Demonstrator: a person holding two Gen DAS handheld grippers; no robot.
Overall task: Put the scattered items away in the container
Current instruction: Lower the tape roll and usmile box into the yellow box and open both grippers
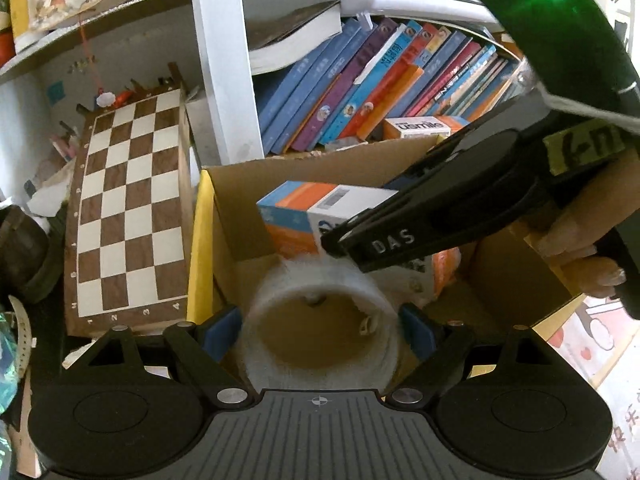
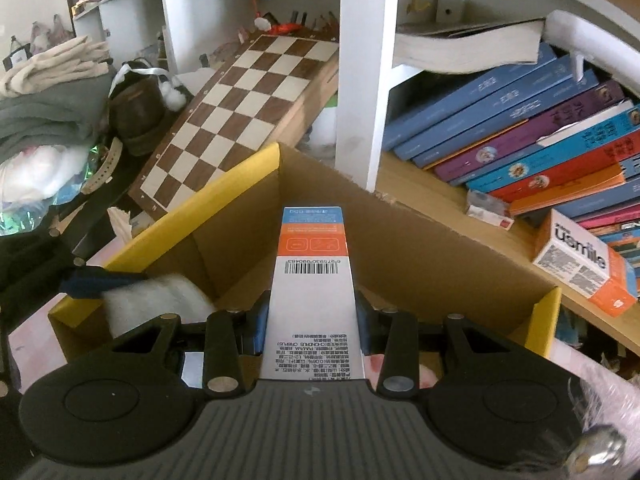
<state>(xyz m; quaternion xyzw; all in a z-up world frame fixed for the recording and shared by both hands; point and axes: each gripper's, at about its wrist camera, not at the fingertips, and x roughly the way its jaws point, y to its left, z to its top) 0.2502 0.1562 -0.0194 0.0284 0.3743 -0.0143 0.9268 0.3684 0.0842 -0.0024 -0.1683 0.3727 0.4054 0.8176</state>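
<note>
The white roll [image 1: 320,320] with a cardboard core is sitting wide between the left tongs [image 1: 320,322], pads touching its sides, inside the yellow-edged cardboard box [image 2: 240,168]. The right tongs [image 2: 310,320] are gripping a narrow white, orange and blue barcoded carton [image 2: 312,280] over the box. A "usmile" carton [image 2: 580,268] is lying on the shelf beside leaning books [image 2: 520,120].

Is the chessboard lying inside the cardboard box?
No, the chessboard leans outside the cardboard box, beyond its yellow-edged flap, while the box holds other things.
</note>
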